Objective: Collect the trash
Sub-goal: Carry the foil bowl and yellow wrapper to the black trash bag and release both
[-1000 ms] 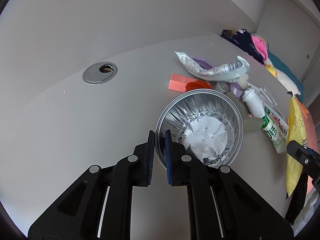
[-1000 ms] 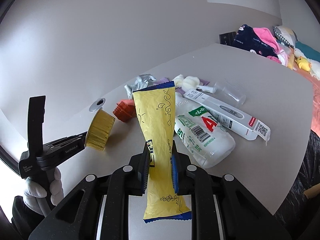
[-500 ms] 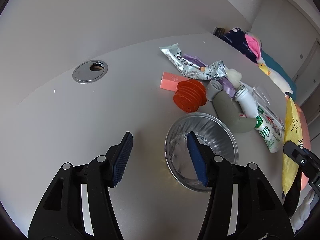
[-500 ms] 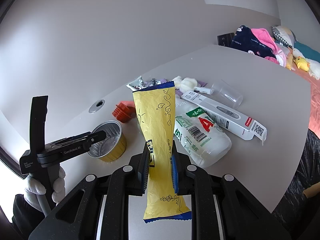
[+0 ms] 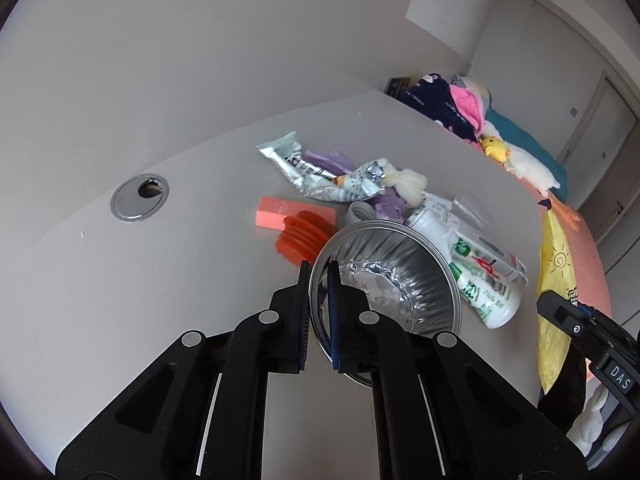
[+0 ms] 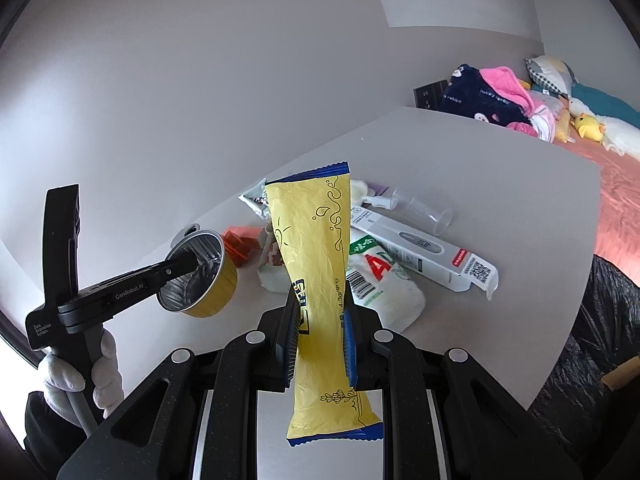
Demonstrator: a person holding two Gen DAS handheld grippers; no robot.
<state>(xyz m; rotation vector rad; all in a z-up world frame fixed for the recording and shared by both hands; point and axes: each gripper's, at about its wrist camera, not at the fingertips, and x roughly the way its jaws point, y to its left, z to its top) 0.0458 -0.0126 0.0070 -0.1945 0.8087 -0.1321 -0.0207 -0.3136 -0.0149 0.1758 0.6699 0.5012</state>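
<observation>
Foil cup (image 5: pixel 394 280) regripped by left fingers (image 5: pixel 304 304), lifted | right gripper (image 6: pixel 320 344) still clamps yellow wrapper (image 6: pixel 316 264)

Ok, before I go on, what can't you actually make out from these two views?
- Where the trash goes: no bin shows in either view.
- Foil cup: its underside faces away in the left wrist view; in the right wrist view the left gripper covers part of its inside.
- Yellow wrapper: its back is hidden; the left wrist view shows only an edge.
- Pile behind the wrapper: partly blocked in the right wrist view.
</observation>
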